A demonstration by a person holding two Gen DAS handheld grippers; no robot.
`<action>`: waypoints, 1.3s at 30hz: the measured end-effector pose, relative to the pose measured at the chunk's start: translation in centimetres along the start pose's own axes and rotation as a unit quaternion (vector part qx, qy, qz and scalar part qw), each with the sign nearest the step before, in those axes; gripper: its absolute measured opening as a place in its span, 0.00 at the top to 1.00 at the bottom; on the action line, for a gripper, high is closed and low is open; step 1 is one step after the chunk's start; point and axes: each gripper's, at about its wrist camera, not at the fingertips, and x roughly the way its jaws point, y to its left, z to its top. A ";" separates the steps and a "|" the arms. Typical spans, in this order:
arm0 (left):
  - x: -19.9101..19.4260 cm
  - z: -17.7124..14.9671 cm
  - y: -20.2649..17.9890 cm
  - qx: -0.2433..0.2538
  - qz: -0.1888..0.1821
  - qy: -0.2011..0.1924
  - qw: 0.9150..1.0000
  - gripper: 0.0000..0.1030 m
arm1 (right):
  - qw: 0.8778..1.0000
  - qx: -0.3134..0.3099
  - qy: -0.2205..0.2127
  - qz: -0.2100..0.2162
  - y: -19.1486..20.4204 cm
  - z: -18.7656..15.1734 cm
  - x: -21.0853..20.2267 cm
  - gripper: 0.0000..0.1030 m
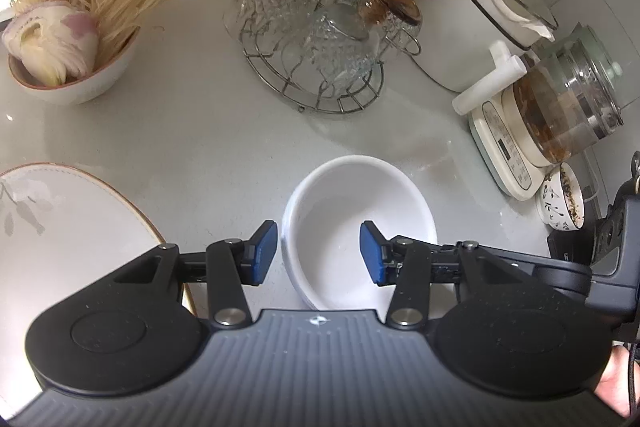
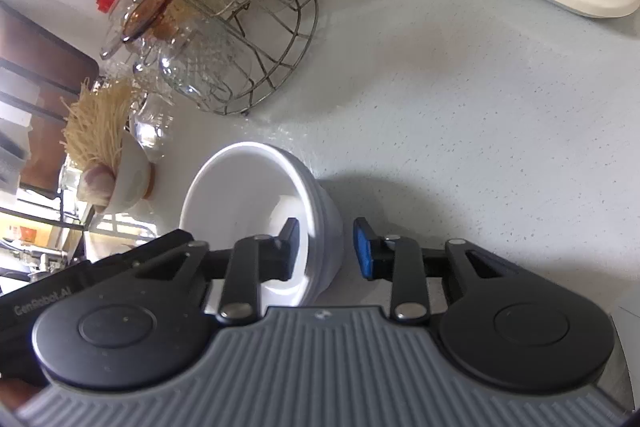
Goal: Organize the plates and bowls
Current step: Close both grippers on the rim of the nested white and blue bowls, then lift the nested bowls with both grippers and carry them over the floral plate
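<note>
A stack of white bowls [image 1: 356, 223] sits on the pale counter; it also shows in the right wrist view [image 2: 248, 203]. My left gripper [image 1: 318, 253] is open, its fingers astride the bowls' left rim, one pad outside and one inside. My right gripper [image 2: 326, 247] is open, astride the bowls' right wall, with the left pad inside the bowl and the right pad outside. A large white plate [image 1: 60, 239] with a gold rim and a grey floral print lies at the left. Neither gripper holds anything.
A bowl of enoki mushrooms and onion [image 1: 68, 67] stands at the back left. A wire rack of glass cups [image 1: 320, 39] is behind the bowls. A white pot [image 1: 472, 15], a glass kettle on its base [image 1: 560, 107] and a small patterned cup [image 1: 562, 203] line the right.
</note>
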 end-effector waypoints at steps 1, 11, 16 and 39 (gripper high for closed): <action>0.1 -0.1 -0.1 0.001 0.000 0.002 1.000 0.50 | 1.000 0.001 0.002 -0.001 -0.1 0.0 0.1 0.76; 0.9 -0.5 -0.4 0.001 0.005 0.008 1.000 0.54 | 1.000 0.002 -0.006 -0.005 -0.5 -0.2 -0.6 0.84; 1.3 -0.6 -0.5 -0.004 0.002 0.015 1.000 0.54 | 1.000 0.008 -0.010 -0.012 -1.0 -0.4 -1.2 0.85; 4.6 -1.1 -0.2 -0.017 -0.014 0.049 0.999 0.82 | 0.999 0.021 -0.025 -0.030 -1.9 -0.8 -2.1 0.85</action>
